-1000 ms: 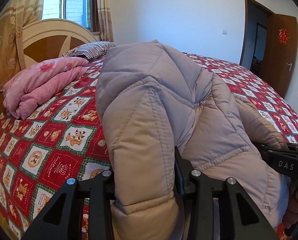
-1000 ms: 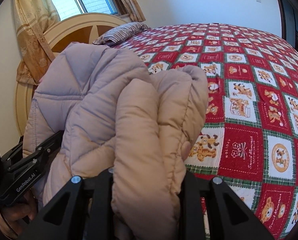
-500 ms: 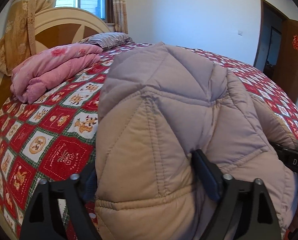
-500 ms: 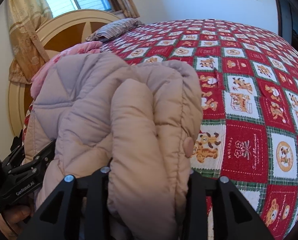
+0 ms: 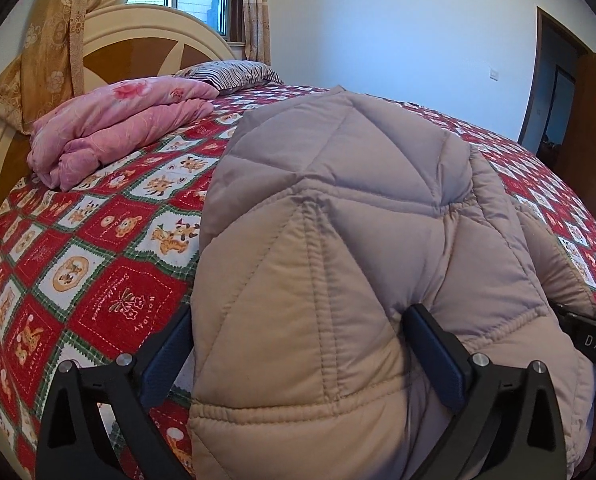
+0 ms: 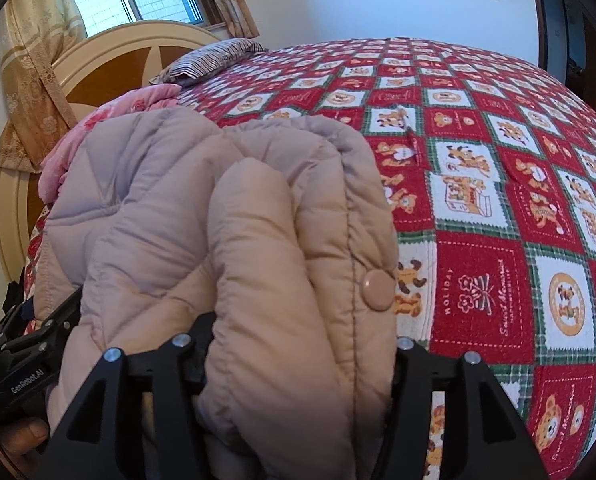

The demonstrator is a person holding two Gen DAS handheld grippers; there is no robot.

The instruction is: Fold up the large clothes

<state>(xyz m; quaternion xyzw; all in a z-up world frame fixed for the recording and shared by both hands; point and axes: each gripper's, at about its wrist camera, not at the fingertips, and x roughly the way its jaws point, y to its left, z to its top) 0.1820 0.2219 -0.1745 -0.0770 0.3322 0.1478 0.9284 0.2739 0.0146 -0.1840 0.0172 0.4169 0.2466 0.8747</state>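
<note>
So the big puffy beige quilted jacket (image 5: pixel 337 240) is bunched up in a thick fold on the near edge of the bed (image 5: pixel 110 280), which has that red, white and green patchwork spread with little bears and "Holiday" squares. The left tool (image 5: pixel 298 344) has its jaws splayed really wide and opening, with a fat roll of the jacket between them; the left finger (image 5: pixel 166 356) looks to be just clear of the fabric, while the right one sits tucked into a crease, so it doesn't look like a real squeeze anymore. The right tool (image 6: pixel 298 356) is about half open and its jaws are opening too, with the padded front edge of the jacket, the bit with the round pink snap button (image 6: pixel 377 291), stuffed between them and filling the gap, so I can't tell if the pads are actually pressing. In the right wrist view the left tool is poking in at the near left with a thumb (image 6: pixel 22 438) under it. Far left on the bed there's a folded pink quilt (image 5: pixel 118 128) and behind that a striped pillow (image 5: pixel 234 74) up against the cream and brown headboard (image 5: pixel 138 40). Gold curtains (image 5: pixel 54 40) hang by the window, and a brown door (image 5: pixel 589 128) stands open far right.
</note>
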